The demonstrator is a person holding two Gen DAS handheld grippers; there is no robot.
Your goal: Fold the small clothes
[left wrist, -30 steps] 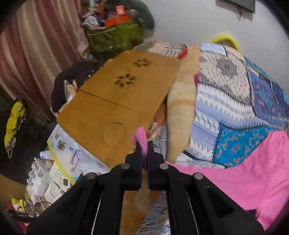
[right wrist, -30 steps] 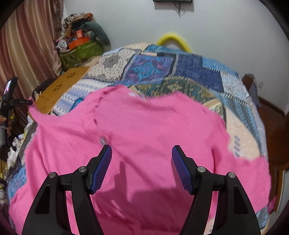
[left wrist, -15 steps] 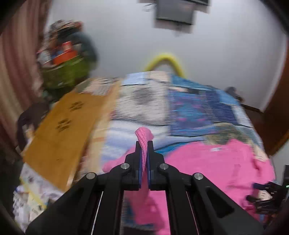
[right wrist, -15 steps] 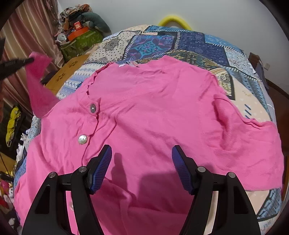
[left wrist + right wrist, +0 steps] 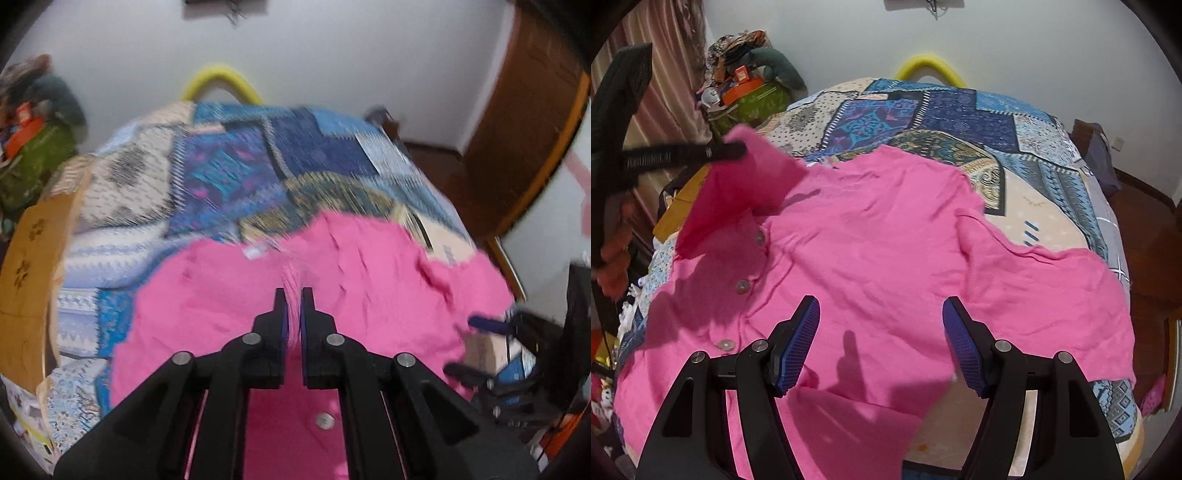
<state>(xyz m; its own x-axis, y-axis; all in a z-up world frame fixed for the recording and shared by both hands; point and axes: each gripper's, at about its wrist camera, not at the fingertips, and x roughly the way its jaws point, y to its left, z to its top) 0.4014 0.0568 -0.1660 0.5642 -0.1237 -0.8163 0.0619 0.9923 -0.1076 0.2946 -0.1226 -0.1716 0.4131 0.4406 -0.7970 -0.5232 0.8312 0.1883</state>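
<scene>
Right wrist view alone shows the left gripper (image 5: 733, 150) lifting the pink cardigan's (image 5: 886, 240) sleeve, pinched tight; right gripper (image 5: 881, 343) hovers wide, empty. Patchwork bedspread (image 5: 960, 114), white wall.

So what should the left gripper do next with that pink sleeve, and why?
Probably carry the sleeve a little further in and lay it flat on the pink top. The left gripper is shut on the sleeve's end and holds it lifted above the buttons, so the fold isn't down yet. The right gripper hangs open over the top, holding nothing.
</scene>
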